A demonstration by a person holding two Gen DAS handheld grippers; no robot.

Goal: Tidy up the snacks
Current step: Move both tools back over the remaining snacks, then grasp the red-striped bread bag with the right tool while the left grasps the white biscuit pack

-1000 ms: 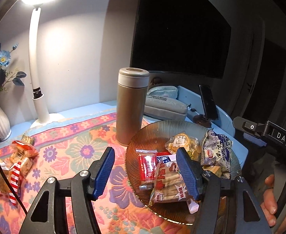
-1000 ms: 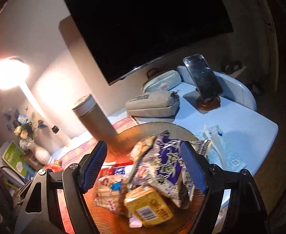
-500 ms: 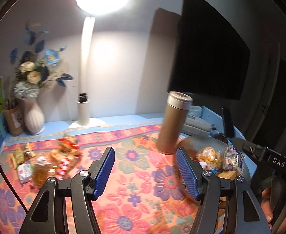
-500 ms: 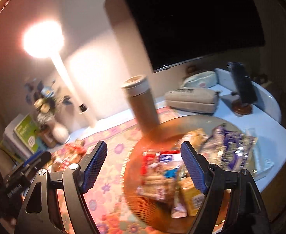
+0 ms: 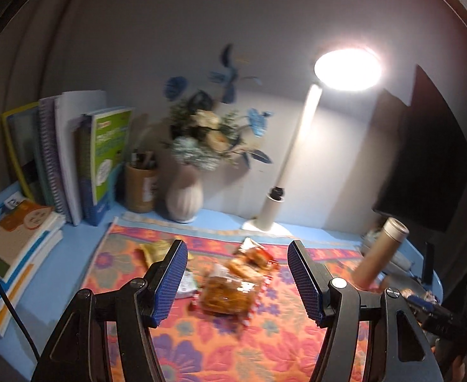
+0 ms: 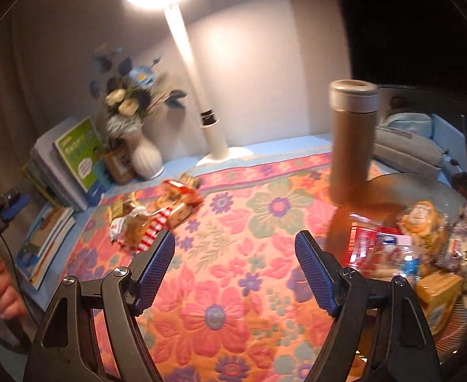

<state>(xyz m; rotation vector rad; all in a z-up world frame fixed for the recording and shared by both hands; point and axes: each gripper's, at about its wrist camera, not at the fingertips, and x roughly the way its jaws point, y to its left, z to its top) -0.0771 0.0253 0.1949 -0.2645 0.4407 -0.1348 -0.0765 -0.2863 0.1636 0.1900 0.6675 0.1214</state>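
Observation:
A pile of loose snack packets (image 5: 233, 283) lies on the floral mat (image 5: 201, 350), straight ahead of my left gripper (image 5: 236, 267), which is open and empty above the mat. The same pile shows at the left of the right wrist view (image 6: 157, 216). A brown glass plate (image 6: 354, 203) at the right holds several snack packets (image 6: 405, 242). My right gripper (image 6: 233, 254) is open and empty over the middle of the mat (image 6: 220, 286), between pile and plate.
A tall beige flask (image 6: 353, 137) stands behind the plate. A white desk lamp (image 5: 297, 146), a vase of flowers (image 5: 185, 197), a pen pot (image 5: 141, 191) and books (image 5: 74, 159) line the back and left. Grey pouches (image 6: 405, 149) lie at the far right.
Both grippers have swung left, away from the plate. The left one now faces the loose snack pile; the right one now looks over the mat's middle. Both stay open.

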